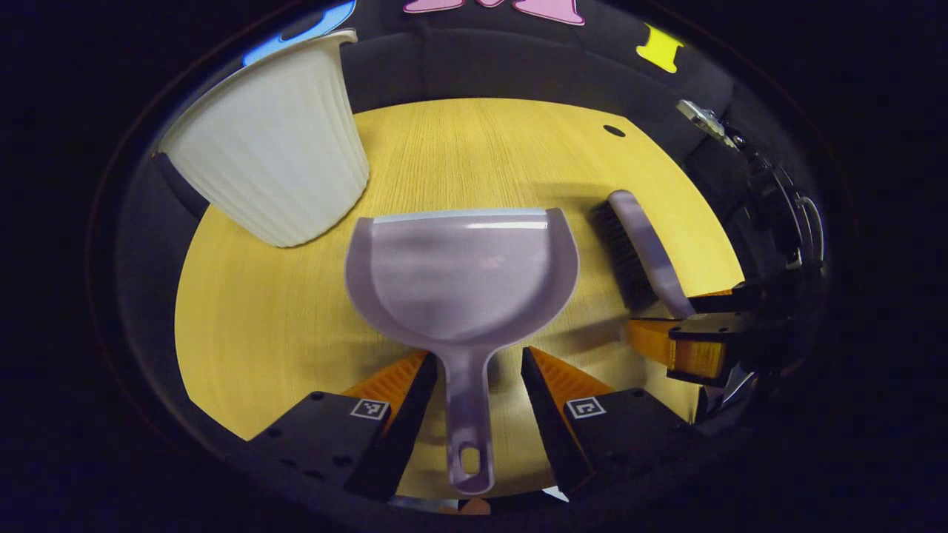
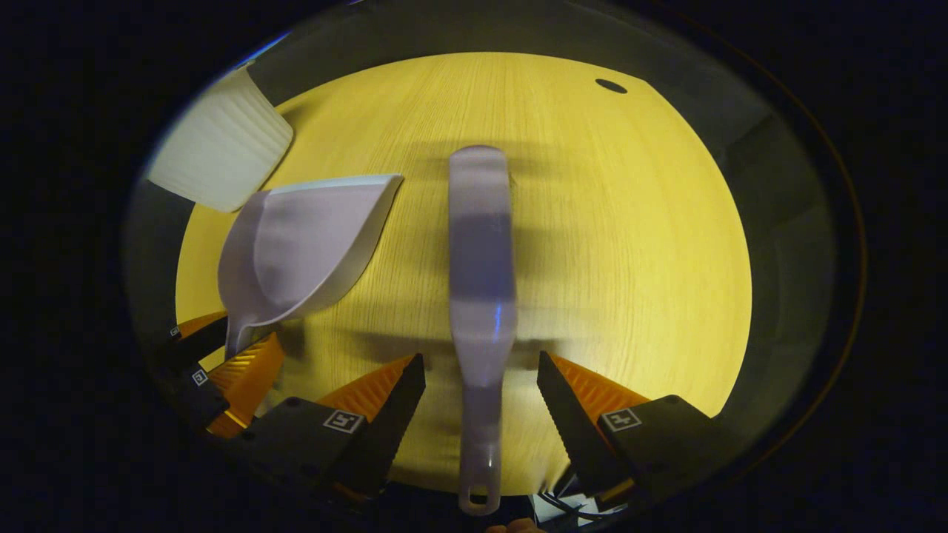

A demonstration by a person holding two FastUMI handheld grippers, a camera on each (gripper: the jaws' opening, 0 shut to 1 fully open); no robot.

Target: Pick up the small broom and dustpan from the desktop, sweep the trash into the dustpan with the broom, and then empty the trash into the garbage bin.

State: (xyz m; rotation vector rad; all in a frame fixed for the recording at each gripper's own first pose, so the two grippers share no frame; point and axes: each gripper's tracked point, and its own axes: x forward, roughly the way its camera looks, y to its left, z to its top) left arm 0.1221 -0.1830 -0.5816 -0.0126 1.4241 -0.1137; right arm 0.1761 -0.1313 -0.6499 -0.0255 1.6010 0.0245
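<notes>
both claws (image 1: 474, 370) (image 2: 481, 377) gape apart around handles: one dustpan (image 1: 463, 274), one broom (image 2: 481, 274), one bin (image 1: 270, 141).

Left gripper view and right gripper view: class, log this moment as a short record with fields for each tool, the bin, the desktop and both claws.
dustpan: lies flat on the desktop, handle between the left claw's open fingers, gaps on both sides
broom: lies on the desktop, handle between the right claw's open fingers, not gripped
garbage bin: pale, ribbed, beyond the dustpan's left side
desktop: yellow wood grain, a dark hole near the far right edge
trash: none visible
</notes>
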